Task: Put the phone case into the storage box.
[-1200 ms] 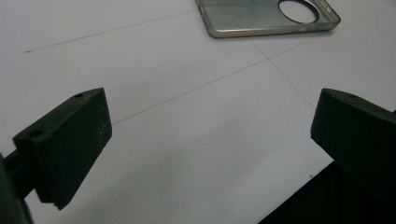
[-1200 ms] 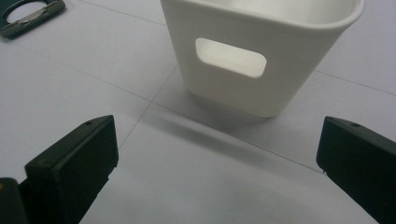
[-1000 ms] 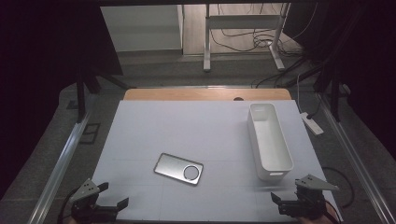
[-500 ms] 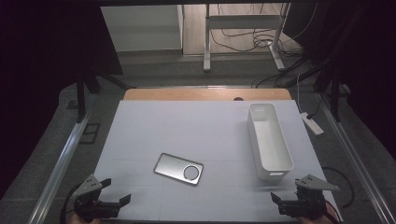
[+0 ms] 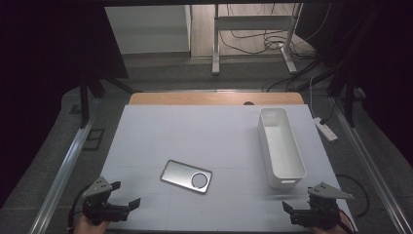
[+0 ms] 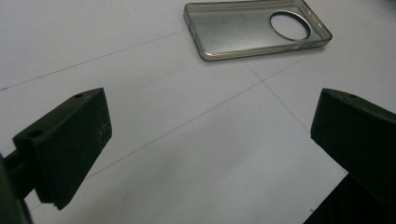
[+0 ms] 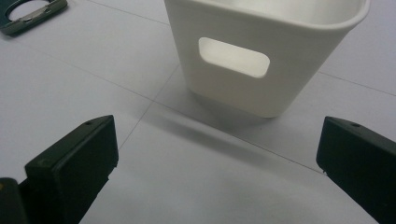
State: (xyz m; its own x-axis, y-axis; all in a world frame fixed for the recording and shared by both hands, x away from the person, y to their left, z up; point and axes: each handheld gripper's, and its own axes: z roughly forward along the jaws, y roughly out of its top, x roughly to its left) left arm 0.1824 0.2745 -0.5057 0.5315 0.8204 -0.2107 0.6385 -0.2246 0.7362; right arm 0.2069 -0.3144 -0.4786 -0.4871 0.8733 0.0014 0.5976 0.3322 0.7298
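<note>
Clear phone case (image 5: 186, 176) lying flat near the middle of the table's (image 5: 195, 126) near half, its round cutout toward the right. White bin (image 5: 281, 146) along the right edge. Left gripper (image 5: 127, 204) at the near-left corner and right gripper (image 5: 290, 210) at the near-right corner, jaws of both apart, holding nothing.

- The high view looks forward and down from above the table's (image 5: 146, 146) near edge, taking in all of it.
- The left gripper view sits low at 7 o'clock, facing the case (image 6: 257, 28) toward 1 o'clock.
- The right gripper view sits low at 5 o'clock, close to the bin's (image 7: 261, 70) near end.
- All three views share the case (image 7: 28, 16).
</note>
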